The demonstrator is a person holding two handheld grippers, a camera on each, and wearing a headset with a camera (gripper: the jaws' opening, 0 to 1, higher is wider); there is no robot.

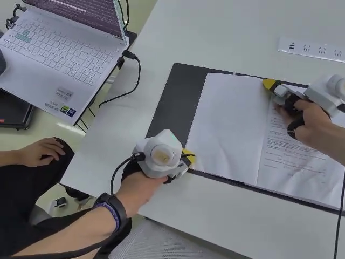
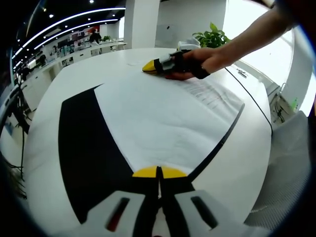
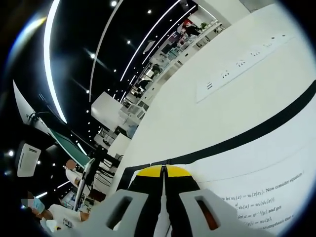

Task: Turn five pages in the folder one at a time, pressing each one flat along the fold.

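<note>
Folder runs off frame at right; left gripper and right gripper jaws clenched.

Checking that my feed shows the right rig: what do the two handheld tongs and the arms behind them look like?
The left tongs and right tongs have white angular housings and yellow tips on dark jaws. A black cable leaves the left housing. The left wrist wears a dark band with some blue; a black strap loops around the right hand's fingers.
</note>
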